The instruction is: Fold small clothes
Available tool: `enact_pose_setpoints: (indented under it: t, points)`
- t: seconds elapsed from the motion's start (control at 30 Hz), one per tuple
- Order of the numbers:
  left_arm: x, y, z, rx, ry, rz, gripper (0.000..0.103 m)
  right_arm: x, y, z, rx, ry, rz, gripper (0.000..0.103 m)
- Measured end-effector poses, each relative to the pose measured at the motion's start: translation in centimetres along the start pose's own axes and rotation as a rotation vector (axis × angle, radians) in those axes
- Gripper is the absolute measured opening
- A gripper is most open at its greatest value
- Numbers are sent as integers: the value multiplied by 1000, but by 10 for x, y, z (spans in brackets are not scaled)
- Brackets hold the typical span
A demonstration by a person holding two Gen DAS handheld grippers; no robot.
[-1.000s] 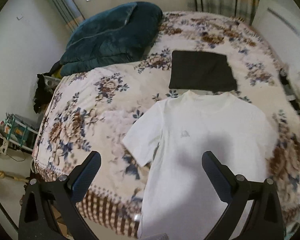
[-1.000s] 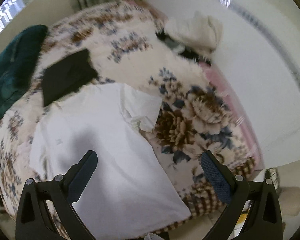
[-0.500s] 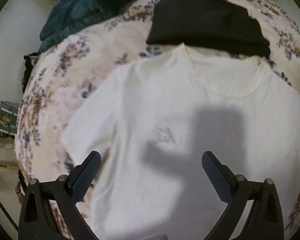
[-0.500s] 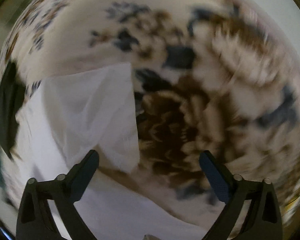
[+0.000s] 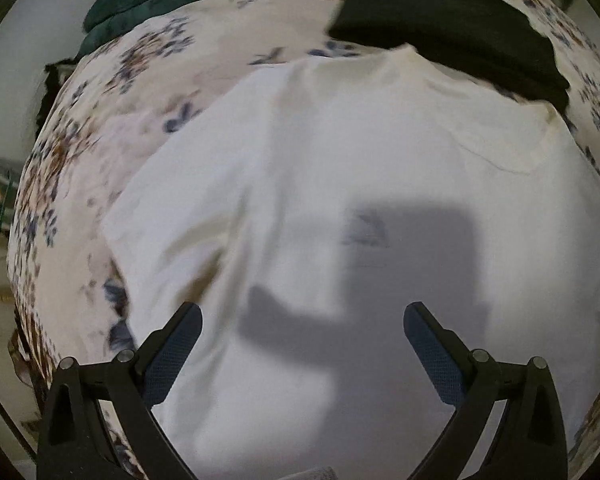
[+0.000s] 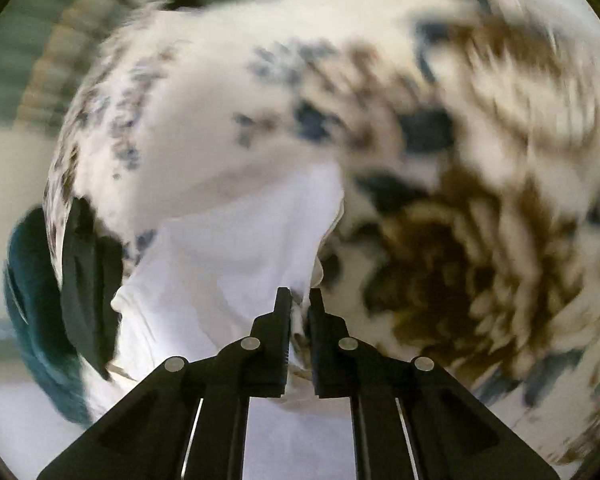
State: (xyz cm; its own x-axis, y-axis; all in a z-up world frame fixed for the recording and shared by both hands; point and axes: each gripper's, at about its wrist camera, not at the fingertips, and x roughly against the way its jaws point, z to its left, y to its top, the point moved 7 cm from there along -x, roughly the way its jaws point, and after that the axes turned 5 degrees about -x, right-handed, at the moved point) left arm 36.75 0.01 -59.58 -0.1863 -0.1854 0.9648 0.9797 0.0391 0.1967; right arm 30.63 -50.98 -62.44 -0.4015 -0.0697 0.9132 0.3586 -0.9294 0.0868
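Observation:
A white T-shirt lies flat, front up, on the floral bedspread. My left gripper is open and hovers low over the shirt's chest, near its left sleeve, holding nothing. In the right wrist view my right gripper is shut on the edge of the shirt's right sleeve. White cloth shows pinched between the two fingers. That view is blurred by motion.
A folded black garment lies just beyond the shirt's collar; it also shows in the right wrist view. A dark teal quilt is bunched at the far left of the bed. The bed edge and floor are at the left.
Both grippers came down close to the shirt. My right gripper went from wide open to shut on the sleeve edge. My left gripper stayed open and shifted toward the chest.

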Motion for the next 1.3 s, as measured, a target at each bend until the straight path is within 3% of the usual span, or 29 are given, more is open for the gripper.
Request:
enact_pose_setpoints:
  t: [0.17, 0.3, 0.4, 0.47, 0.5, 0.6, 0.7, 0.83, 1.0, 1.07, 1.1, 1.13, 1.17, 1.2, 1.23, 1.3]
  points:
    - [8, -5, 47, 79, 32, -17, 103, 16, -42, 121, 489, -62, -109, 8]
    - [10, -16, 92, 143, 74, -26, 103, -24, -141, 204, 895, -105, -99, 6]
    - [7, -28, 121, 173, 100, -13, 103, -58, -202, 200, 1083, -148, -59, 6]
    - [4, -37, 136, 191, 111, 1, 103, -87, -243, 197, 1171, -189, 51, 6]
    - [2, -43, 145, 201, 116, 11, 103, -94, -260, 193, 1180, -183, 118, 10]
    - [-1, -58, 166, 237, 108, 34, 103, -80, -280, 175, 1120, -130, 198, 47]
    - [-9, -71, 180, 296, 50, 66, 103, -53, -271, 150, 1024, -113, 174, 54]
    - [-32, -77, 180, 471, -202, 130, 103, -44, -235, 103, 895, -181, 160, 56]
    - [-71, -71, 171, 829, -585, 206, 101, -63, -217, 63, 743, -260, 204, 56]
    - [-77, -65, 167, 896, -640, 199, 97, -63, -211, 50, 695, -272, 197, 56]
    - [-80, -59, 167, 920, -639, 174, 89, -64, -210, 46, 677, -274, 195, 56]
    - [-80, -56, 166, 919, -620, 167, 66, -65, -211, 43, 653, -275, 190, 56]
    - [-81, -50, 164, 906, -600, 159, 51, -66, -212, 41, 637, -277, 183, 56]
    - [-82, -42, 164, 880, -571, 147, 20, -65, -211, 38, 623, -278, 179, 56]
    - [-80, -36, 164, 850, -536, 133, 5, -65, -213, 37, 607, -277, 176, 56]
    - [-68, -16, 165, 765, -473, 59, 4, -62, -214, 33, 589, -270, 170, 56]
